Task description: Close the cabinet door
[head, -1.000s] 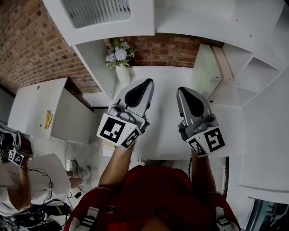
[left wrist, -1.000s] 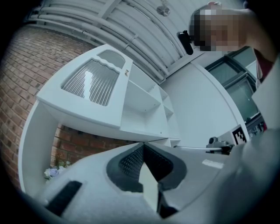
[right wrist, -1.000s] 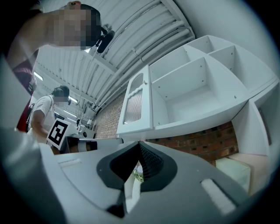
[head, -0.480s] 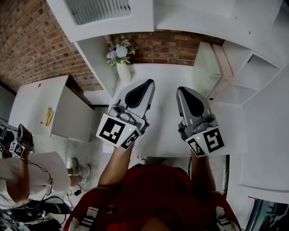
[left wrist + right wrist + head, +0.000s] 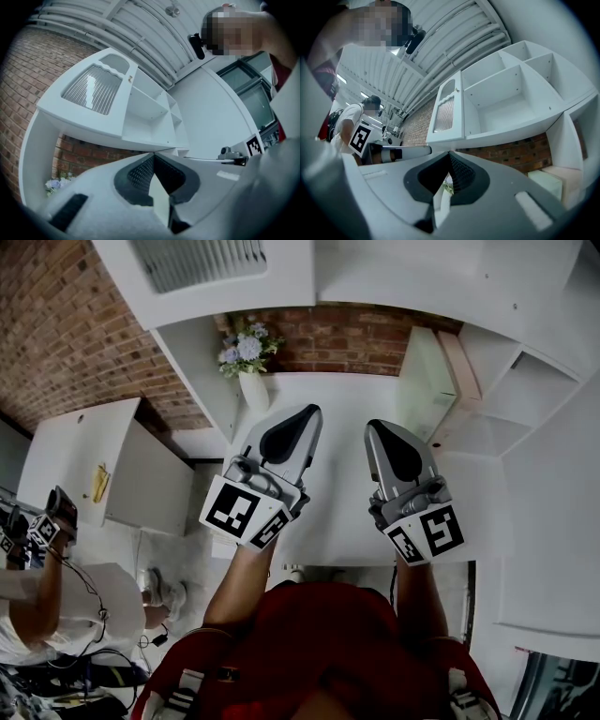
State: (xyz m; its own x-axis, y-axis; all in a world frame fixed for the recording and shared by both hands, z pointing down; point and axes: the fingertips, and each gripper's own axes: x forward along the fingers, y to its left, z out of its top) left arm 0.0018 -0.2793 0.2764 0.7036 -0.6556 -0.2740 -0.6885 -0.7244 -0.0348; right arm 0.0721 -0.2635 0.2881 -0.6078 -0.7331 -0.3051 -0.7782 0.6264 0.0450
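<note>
The white cabinet door (image 5: pixel 202 266) with a ribbed panel hangs swung open above the counter, far ahead of both grippers. The left gripper view shows the cabinet door (image 5: pixel 93 89) standing out to the left of bare white shelves (image 5: pixel 150 110). From the right gripper view the cabinet door (image 5: pixel 447 112) sits left of open compartments (image 5: pixel 506 101). My left gripper (image 5: pixel 305 411) (image 5: pixel 153 154) is shut and holds nothing. My right gripper (image 5: pixel 380 425) (image 5: pixel 450 153) is beside it, also shut and empty. Both hover over the white counter (image 5: pixel 342 399), apart from the door.
A white vase of flowers (image 5: pixel 247 357) stands at the back of the counter against the brick wall (image 5: pixel 347 338). A pale box (image 5: pixel 429 381) stands at the right. Open white shelving (image 5: pixel 530 381) lies further right. Another person (image 5: pixel 37 615) with grippers is at the lower left.
My two grippers have stayed where they were. The other person's gripper at the left edge has shifted slightly to the right and up.
</note>
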